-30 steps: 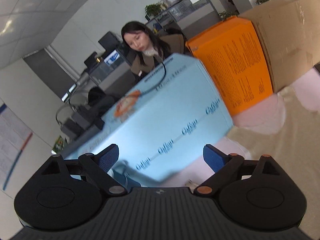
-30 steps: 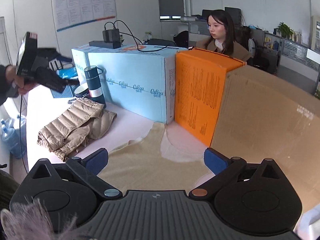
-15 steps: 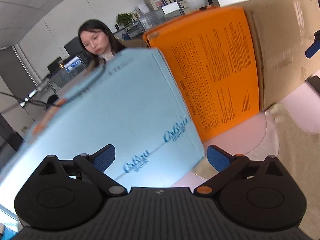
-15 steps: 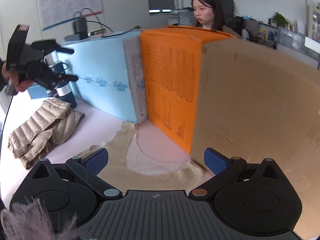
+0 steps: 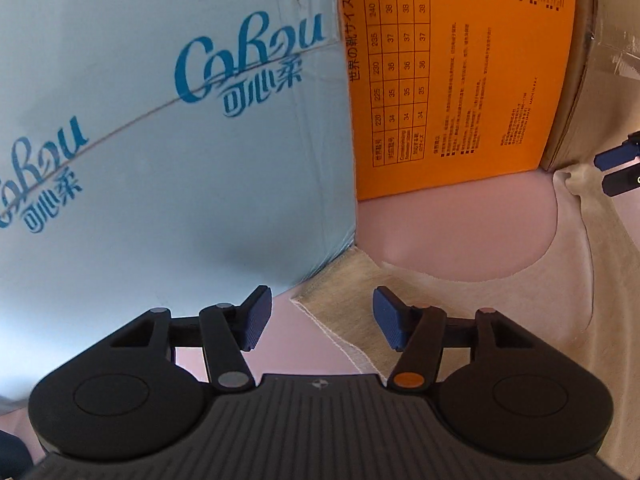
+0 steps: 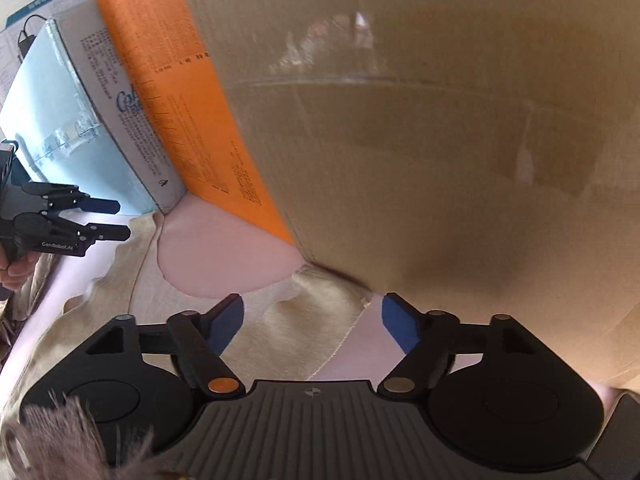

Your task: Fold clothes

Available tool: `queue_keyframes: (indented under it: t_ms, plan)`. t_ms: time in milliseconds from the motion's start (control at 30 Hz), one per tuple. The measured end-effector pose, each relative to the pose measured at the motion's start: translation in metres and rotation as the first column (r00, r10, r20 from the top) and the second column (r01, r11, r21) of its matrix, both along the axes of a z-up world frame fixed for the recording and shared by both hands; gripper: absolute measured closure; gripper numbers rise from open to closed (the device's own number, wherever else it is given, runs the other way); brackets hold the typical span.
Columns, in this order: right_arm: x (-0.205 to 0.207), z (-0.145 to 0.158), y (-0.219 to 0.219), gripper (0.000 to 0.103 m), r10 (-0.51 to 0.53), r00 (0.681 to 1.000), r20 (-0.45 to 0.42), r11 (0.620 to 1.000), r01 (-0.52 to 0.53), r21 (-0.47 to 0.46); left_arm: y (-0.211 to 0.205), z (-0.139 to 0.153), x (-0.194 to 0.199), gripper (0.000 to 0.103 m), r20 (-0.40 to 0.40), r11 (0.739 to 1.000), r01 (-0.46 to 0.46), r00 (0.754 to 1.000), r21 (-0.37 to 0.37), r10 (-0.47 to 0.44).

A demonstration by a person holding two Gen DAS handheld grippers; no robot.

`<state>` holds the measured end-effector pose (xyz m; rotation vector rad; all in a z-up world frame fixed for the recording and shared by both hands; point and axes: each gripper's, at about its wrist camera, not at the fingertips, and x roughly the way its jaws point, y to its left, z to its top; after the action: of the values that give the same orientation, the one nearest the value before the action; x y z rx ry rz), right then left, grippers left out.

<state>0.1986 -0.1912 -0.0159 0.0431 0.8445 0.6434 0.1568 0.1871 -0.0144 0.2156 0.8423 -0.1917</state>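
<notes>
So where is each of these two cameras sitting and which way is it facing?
Left wrist: on the left gripper, angled down at one shoulder strap of the beige top, light blue box behind; its closing jaws straddle the strap.
Right wrist: on the right gripper, angled down at the other strap, brown carton behind; jaws closing, a hand at left.
Shared: top, orange box, each other's gripper.

"CoRou" on blue box [image 5: 160, 140], "GenRobot.AI" on left gripper [image 6: 124, 220]
</notes>
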Motion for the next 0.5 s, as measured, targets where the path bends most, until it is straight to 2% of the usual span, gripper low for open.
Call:
queue_keyframes:
  t_ms: [200,233,300,333,367,400,433,467,500]
  plan:
    - [0.008,-0.015,-0.002,0.036,-0.003,1.000,-0.009,0.997,0.004,0.071,0.007,-0.011,0.011,0.048,-0.042,0.996,-0.035,0.999,-0.084,0.031]
    - [0.008,-0.016,-0.002,0.036,0.002,1.000,-0.009,0.997,-0.001,0.077,0.009,-0.012,0.012,0.045,-0.052,0.993,-0.044,0.998,-0.107,0.039]
    - [0.009,-0.017,-0.002,0.035,0.013,1.000,-0.008,0.996,-0.012,0.091,0.009,-0.013,0.014,0.032,-0.068,0.990,-0.039,0.997,-0.135,0.030]
    - [0.009,-0.018,-0.004,0.035,0.016,1.000,-0.008,0.995,-0.015,0.102,0.007,-0.014,0.014,0.031,-0.072,0.990,-0.034,0.997,-0.139,0.024]
    - [0.010,-0.018,-0.005,0.035,0.014,1.000,-0.013,0.993,-0.013,0.118,0.004,-0.015,0.014,0.035,-0.067,0.992,-0.036,0.997,-0.121,0.028]
    - [0.011,-0.019,-0.006,0.036,0.009,1.000,-0.018,0.991,-0.007,0.131,0.001,-0.014,0.011,0.043,-0.049,0.993,-0.029,0.999,-0.115,0.024]
    - [0.011,-0.018,-0.006,0.052,-0.003,1.000,-0.024,0.992,0.006,0.125,-0.001,-0.013,0.009,0.074,-0.031,0.993,-0.014,0.999,-0.119,0.011]
    - [0.012,-0.018,-0.005,0.070,-0.008,0.999,-0.036,0.994,0.012,0.110,-0.002,-0.012,0.008,0.095,-0.034,0.992,-0.008,0.999,-0.124,0.004]
    - [0.012,-0.018,-0.004,0.098,-0.011,0.999,-0.049,0.995,0.016,0.096,-0.004,-0.010,0.009,0.098,-0.043,0.992,-0.013,0.999,-0.128,0.008]
